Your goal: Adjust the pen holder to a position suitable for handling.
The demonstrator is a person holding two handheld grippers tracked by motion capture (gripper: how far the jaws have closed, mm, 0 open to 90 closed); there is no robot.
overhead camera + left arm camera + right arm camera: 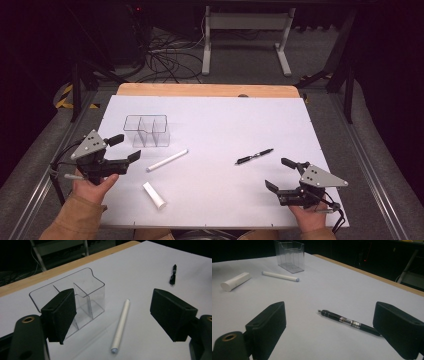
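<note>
**Both grippers empty, pens and organiser waiting**

I start with the table [280,125], a flat white matte sheet over a wooden board. On it, the clear organiser [146,131] stands upright at the far left: thin, hard plastic, split into compartments, all looking empty. I judge it light and easy to tip or slide if knocked.

My left gripper [125,148] hovers just beside it with the jaws wide and nothing between them; through its own view the long white pen [121,326] lies ahead, between the jaw tips and apart from the organiser. It is a smooth, stiff cylinder that will probably roll; I would pinch it at mid-length, across its axis.

My right gripper [280,174] also stands wide and empty, near the black pen [349,322], which is glossy, slim and rigid, with a clip.

A short, stubby white cylinder [154,195] lies near the front edge, matte and light-looking.
</note>
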